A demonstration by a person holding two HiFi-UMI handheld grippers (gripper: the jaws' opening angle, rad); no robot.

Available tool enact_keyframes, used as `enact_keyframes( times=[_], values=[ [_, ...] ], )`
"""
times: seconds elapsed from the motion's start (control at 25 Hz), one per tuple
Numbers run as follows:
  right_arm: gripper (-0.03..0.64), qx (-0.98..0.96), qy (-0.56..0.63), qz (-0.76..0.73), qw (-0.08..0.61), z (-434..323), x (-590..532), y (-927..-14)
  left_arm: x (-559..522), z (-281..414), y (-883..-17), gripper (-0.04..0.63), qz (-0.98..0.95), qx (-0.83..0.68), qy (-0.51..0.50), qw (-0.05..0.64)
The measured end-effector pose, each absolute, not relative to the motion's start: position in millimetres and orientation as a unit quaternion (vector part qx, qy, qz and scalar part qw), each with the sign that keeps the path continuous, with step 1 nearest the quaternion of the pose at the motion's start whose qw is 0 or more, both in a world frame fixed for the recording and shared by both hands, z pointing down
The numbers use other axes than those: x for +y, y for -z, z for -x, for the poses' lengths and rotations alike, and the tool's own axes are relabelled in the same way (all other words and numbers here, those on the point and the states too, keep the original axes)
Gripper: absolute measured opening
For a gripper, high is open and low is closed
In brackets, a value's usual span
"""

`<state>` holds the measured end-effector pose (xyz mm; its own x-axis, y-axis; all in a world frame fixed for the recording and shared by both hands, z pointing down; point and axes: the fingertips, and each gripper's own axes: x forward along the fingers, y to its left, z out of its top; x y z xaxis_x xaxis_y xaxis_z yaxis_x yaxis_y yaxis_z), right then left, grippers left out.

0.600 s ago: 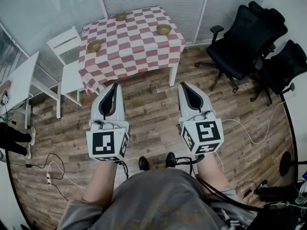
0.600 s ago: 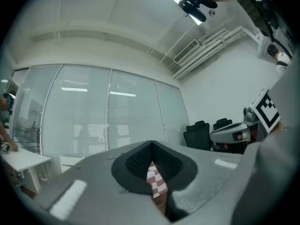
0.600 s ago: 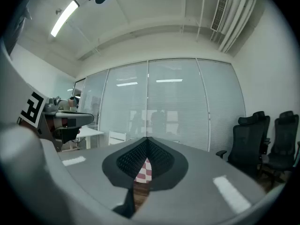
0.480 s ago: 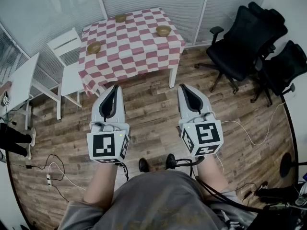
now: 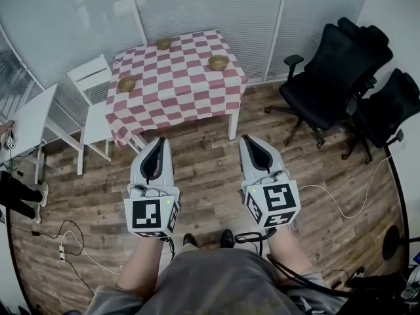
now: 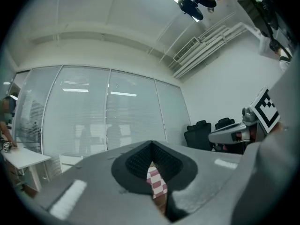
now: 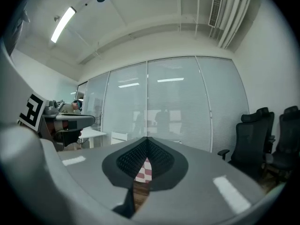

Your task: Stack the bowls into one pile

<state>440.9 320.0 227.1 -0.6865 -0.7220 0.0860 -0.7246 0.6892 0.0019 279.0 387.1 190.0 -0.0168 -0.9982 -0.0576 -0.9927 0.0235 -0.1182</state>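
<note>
Three brown bowls stand apart on a red-and-white checked table (image 5: 177, 90) ahead of me: one at the left edge (image 5: 126, 83), one at the far edge (image 5: 163, 43), one at the right (image 5: 218, 62). My left gripper (image 5: 159, 140) and right gripper (image 5: 247, 138) hang side by side over the wooden floor, well short of the table, both shut with nothing held. In each gripper view only a sliver of checked cloth (image 6: 157, 183) (image 7: 145, 171) shows through the gap between the closed jaws.
A white chair (image 5: 92, 90) stands at the table's left side, with a white desk (image 5: 23, 120) further left. Two black office chairs (image 5: 335, 64) sit at the right. Cables (image 5: 72, 248) lie on the floor near my feet. Glass walls back the room.
The view has shifted a little towards the table, which sits slightly lower in the head view. Both grippers stay shut and level, side by side.
</note>
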Motion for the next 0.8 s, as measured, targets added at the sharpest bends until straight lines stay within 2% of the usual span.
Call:
enact_keyframes(
  times=[0.32, 0.8],
  values=[
    [0.028, -0.920, -0.027, -0.389, 0.049, -456.7, 288.0, -237.3, 363.5, -299.3, -193.4, 0.001, 0.693, 0.718, 0.022, 0.059],
    [0.028, -0.913, -0.039, -0.399, 0.073, -422.6, 178.2, -267.5, 246.3, -262.5, -229.5, 0.001, 0.702, 0.712, 0.021, 0.028]
  ],
)
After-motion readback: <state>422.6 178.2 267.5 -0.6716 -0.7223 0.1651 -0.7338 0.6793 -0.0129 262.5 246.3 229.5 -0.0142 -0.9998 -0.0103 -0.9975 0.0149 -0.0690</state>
